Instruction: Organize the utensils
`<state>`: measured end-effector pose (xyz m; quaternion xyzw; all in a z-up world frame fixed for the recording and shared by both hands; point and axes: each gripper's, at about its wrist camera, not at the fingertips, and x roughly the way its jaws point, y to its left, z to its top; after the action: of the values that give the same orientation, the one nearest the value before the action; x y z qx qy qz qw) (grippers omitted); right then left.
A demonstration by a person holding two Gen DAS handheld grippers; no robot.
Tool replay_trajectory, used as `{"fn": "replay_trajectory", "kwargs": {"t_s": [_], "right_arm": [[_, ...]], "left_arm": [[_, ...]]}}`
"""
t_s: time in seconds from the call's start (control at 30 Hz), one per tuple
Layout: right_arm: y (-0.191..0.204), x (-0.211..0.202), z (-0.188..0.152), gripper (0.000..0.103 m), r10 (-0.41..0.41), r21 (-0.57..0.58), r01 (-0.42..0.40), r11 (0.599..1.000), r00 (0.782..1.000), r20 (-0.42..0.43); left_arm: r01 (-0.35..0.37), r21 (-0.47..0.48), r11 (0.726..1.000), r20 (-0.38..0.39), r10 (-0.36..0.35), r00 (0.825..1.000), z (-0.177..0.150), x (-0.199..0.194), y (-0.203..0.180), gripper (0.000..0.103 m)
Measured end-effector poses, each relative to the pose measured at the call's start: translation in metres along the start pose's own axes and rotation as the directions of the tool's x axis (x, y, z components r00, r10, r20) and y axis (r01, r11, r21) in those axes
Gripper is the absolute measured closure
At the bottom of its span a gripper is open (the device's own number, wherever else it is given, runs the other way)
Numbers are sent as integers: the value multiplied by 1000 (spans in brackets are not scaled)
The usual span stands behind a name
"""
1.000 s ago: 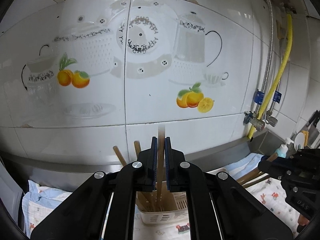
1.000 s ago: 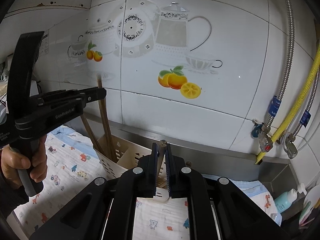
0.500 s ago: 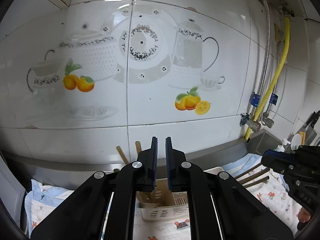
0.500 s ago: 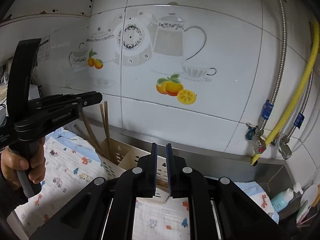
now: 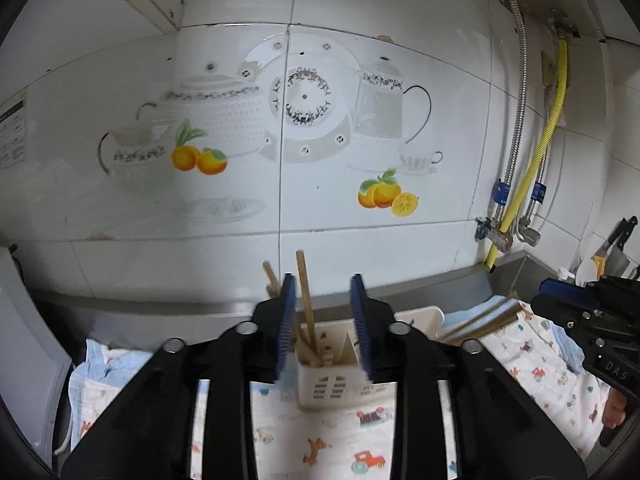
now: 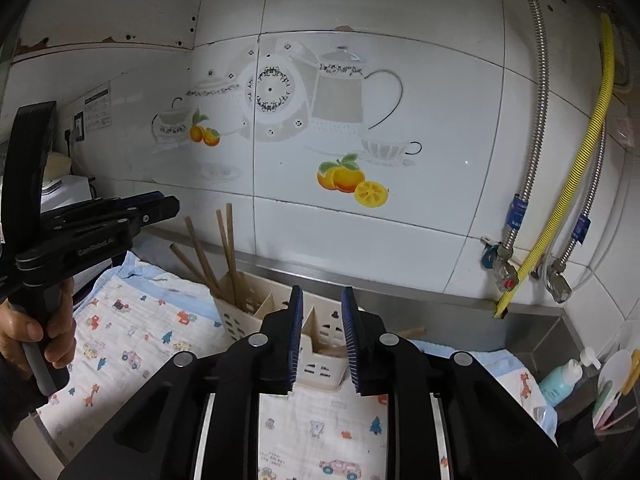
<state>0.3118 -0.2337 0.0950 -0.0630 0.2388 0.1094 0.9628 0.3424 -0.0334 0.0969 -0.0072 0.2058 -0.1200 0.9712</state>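
Observation:
A cream slotted utensil holder [image 5: 332, 376] stands on the patterned cloth by the wall; it also shows in the right wrist view [image 6: 276, 320]. Several wooden chopsticks [image 5: 307, 304] stand upright in its left compartment, also seen from the right wrist [image 6: 230, 256]. More chopsticks [image 5: 480, 320] lie on the cloth to the holder's right. My left gripper [image 5: 323, 312] is open and empty above the holder. My right gripper [image 6: 320, 324] is open and empty, just in front of the holder's right compartment.
A white tiled wall [image 5: 320, 140] with teapot and fruit pictures is close behind. A yellow hose and metal pipes [image 6: 560, 200] run down at the right. A soap bottle [image 6: 564, 380] and small utensils stand at the far right. A patterned cloth [image 6: 132, 344] covers the counter.
The left gripper let go of a chopstick, which now stands in the holder, and its jaws have opened. The right gripper's jaws have opened too. Both views have tilted back slightly.

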Motion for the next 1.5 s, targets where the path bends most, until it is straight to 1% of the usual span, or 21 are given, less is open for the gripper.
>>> {"fn": "replay_trajectory", "kwargs": {"t_s": [0.03, 0.1, 0.13, 0.17, 0.2, 0.27, 0.33, 0.37, 0.4, 0.47, 0.53, 0.57, 0.6, 0.67, 0.77, 0.83, 0.87, 0.93, 1.17, 1.43, 1.5], "right_arm": [[1, -2, -3, 77, 1, 3, -1, 1000, 1000, -3], [3, -7, -11, 77, 4, 9, -4, 1000, 1000, -6], [3, -9, -14, 76, 6, 13, -6, 1000, 1000, -7], [4, -10, -18, 72, 10, 20, -10, 1000, 1000, -11], [4, -12, -22, 69, 13, 27, -13, 1000, 1000, -14], [5, -16, -32, 66, 19, 40, -18, 999, 1000, -17], [6, -19, -40, 64, 29, 57, -28, 998, 999, -21], [6, -21, -43, 59, 35, 69, -33, 997, 999, -20], [6, -24, -46, 57, 38, 79, -37, 996, 999, -17], [8, -29, -53, 55, 41, 89, -40, 995, 999, -14], [10, -33, -59, 50, 44, 101, -42, 994, 999, -14], [11, -35, -62, 47, 44, 105, -42, 994, 999, -14], [11, -37, -64, 44, 42, 111, -41, 993, 999, -12], [14, -40, -71, 43, 43, 123, -41, 992, 999, -16], [17, -42, -80, 36, 31, 135, -27, 990, 999, -24], [20, -43, -87, 35, 21, 133, -16, 991, 999, -32], [21, -45, -91, 32, 9, 133, -5, 991, 999, -32], [23, -46, -96, 31, -11, 125, 16, 992, 999, -40], [29, -62, -109, 22, -63, 106, 67, 992, 997, -40], [37, -83, -123, 19, -91, 138, 95, 986, 995, -34], [39, -90, -127, 18, -96, 144, 99, 985, 995, -28]], "left_arm": [[-7, -3, 1000, 1, 7, 1000, -3, -5, 1, 62], [-14, 1, 1000, 4, 14, 1000, -10, -15, 2, 59], [-13, 2, 1000, 0, 13, 1000, -13, -19, 2, 55], [-14, 2, 1000, -2, 14, 1000, -16, -23, 3, 50], [-20, 2, 1000, -1, 20, 1000, -20, -28, 3, 47], [-29, -1, 1000, 3, 29, 1000, -27, -38, 5, 37], [-36, -10, 999, 8, 36, 999, -32, -46, 7, 32], [-41, -12, 999, 10, 41, 999, -35, -50, 8, 31], [-48, -15, 999, 9, 48, 999, -38, -55, 9, 30], [-60, -30, 998, 5, 60, 998, -44, -62, 12, 24], [-59, -39, 997, 4, 59, 998, -48, -67, 14, 19], [-72, -41, 997, 4, 72, 997, -50, -70, 14, 14], [-83, -41, 996, 3, 83, 997, -53, -73, 14, 12], [-86, -37, 996, 4, 86, 996, -58, -78, 13, 8], [-89, -24, 996, -2, 89, 996, -69, -87, 10, 5], [-85, -10, 996, -9, 85, 996, -76, -92, 6, 5], [-95, 4, 995, -13, 95, 995, -81, -94, 3, 5], [-105, 17, 994, -16, 105, 994, -87, -97, 0, 5], [-113, 14, 993, -33, 114, 993, -108, -113, -1, 5], [-119, -16, 993, -40, 119, 992, -127, -133, 0, 5], [-125, 3, 992, -35, 125, 992, -131, -139, -2, 5]]}}
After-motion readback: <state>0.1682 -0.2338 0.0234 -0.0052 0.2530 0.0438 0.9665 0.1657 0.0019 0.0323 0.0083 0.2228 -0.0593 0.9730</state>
